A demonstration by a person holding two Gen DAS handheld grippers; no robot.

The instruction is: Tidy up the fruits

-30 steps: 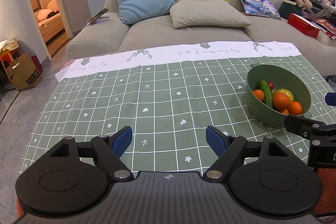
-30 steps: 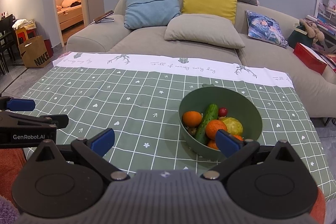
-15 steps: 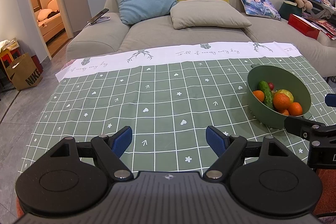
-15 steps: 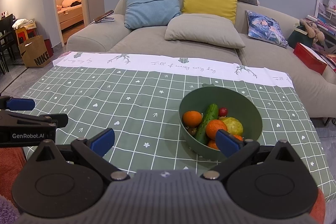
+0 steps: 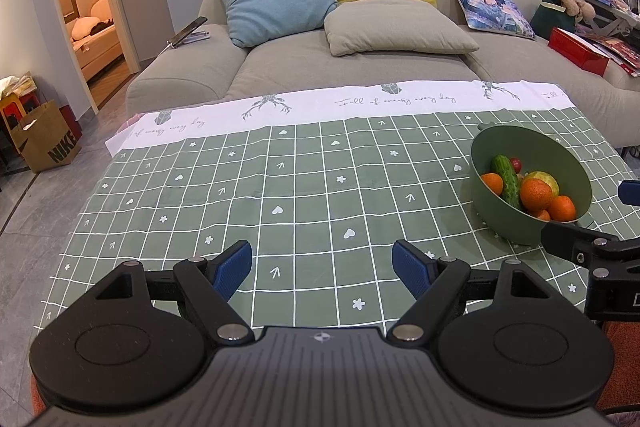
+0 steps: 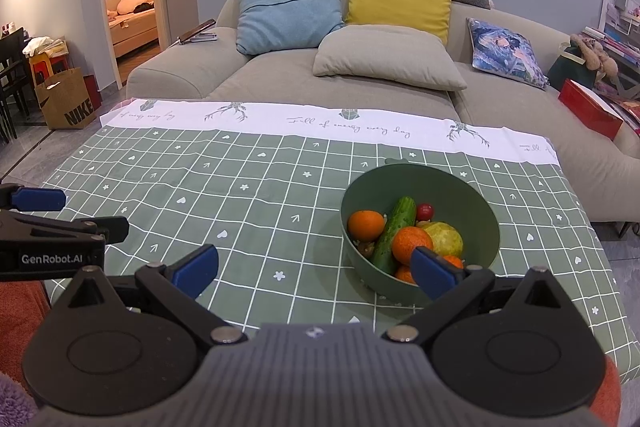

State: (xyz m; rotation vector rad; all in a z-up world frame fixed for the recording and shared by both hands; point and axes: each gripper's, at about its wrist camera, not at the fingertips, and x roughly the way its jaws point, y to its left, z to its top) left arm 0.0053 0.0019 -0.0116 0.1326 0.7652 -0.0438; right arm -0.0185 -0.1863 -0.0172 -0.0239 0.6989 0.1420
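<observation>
L gripper (image 5: 322, 269): blue-padded jaws wide apart, nothing held, low over green checked tablecloth (image 5: 304, 187). R gripper (image 6: 314, 269): same, wide, holding nothing. Round green plastic bowl (image 6: 476, 203) just beyond R jaw, right side of table; holds oranges (image 6: 366, 225), dark green cucumber (image 6: 394, 229), yellow-green fruit (image 6: 446, 239).

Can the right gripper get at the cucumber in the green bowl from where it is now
Probably yes. The right gripper is open and empty, just short of the green bowl. The cucumber lies on top of the fruit, uncovered, though an orange presses against it.
</observation>
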